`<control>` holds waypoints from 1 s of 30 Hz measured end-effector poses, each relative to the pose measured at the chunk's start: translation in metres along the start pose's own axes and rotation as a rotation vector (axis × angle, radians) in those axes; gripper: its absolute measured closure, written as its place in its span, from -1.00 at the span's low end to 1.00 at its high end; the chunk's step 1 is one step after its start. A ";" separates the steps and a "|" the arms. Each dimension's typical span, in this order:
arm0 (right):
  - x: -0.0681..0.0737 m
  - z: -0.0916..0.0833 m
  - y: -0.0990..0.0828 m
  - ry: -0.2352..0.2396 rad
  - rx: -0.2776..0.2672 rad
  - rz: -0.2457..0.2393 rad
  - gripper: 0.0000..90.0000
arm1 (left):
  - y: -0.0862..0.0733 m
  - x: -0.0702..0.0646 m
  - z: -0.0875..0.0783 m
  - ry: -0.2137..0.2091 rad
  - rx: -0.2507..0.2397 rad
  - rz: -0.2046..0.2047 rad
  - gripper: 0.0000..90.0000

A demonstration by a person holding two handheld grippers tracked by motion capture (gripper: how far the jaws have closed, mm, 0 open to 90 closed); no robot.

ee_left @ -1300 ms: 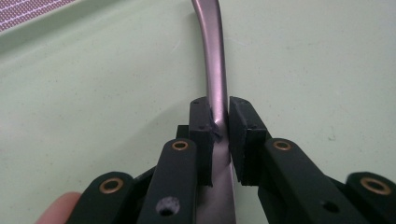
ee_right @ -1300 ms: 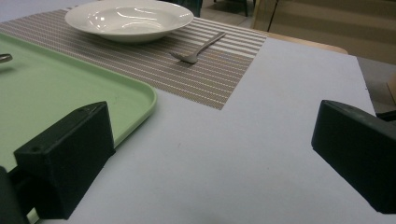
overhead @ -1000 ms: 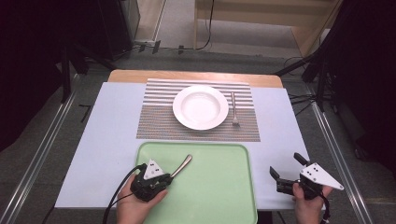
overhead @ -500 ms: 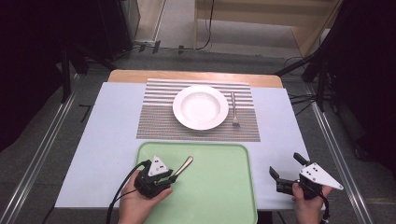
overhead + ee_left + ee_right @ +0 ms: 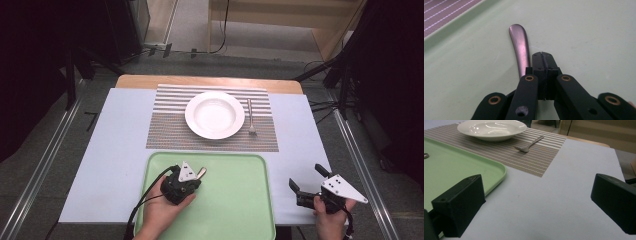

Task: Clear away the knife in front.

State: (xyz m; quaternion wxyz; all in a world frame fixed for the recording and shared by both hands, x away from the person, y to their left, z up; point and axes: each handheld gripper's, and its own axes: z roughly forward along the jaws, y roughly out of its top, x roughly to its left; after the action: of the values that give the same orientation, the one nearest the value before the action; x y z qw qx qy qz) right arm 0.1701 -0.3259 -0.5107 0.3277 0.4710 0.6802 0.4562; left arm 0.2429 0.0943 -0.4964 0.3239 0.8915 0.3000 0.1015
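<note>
Left gripper (image 5: 541, 55) farther right than before, jaws just closed together, spoon handle (image 5: 519, 46) alongside.

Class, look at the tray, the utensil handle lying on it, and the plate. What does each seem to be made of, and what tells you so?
Tray: probably plastic, matte pale green, with a moulded raised rim and faint scuffs.
Handle: metal, likely stainless steel, brushed grey with a soft sheen.
Plate: looks like glazed ceramic, glossy white with bright highlights; it might be melamine.

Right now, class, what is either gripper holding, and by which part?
Nothing visibly: the left gripper has its jaws shut beside the grey metal utensil handle on the green tray; the right gripper is open, empty.
</note>
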 end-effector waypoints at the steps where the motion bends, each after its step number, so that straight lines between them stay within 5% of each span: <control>1: 0.000 0.000 0.000 0.000 -0.001 -0.004 -1.00 | 0.000 0.002 -0.001 0.002 0.004 -0.002 0.99; 17: 0.005 0.005 -0.001 0.004 0.021 -0.010 -1.00 | -0.024 0.033 -0.029 0.089 0.046 -0.046 0.99; 30: 0.005 0.008 -0.003 0.004 0.028 -0.019 -1.00 | -0.051 0.058 -0.051 0.118 0.004 -0.113 0.99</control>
State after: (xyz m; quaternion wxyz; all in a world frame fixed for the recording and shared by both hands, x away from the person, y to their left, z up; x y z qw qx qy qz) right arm 0.1746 -0.3192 -0.5161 0.3241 0.4682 0.6915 0.4445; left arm 0.2459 0.1864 -0.4910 0.3089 0.8663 0.3686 0.1349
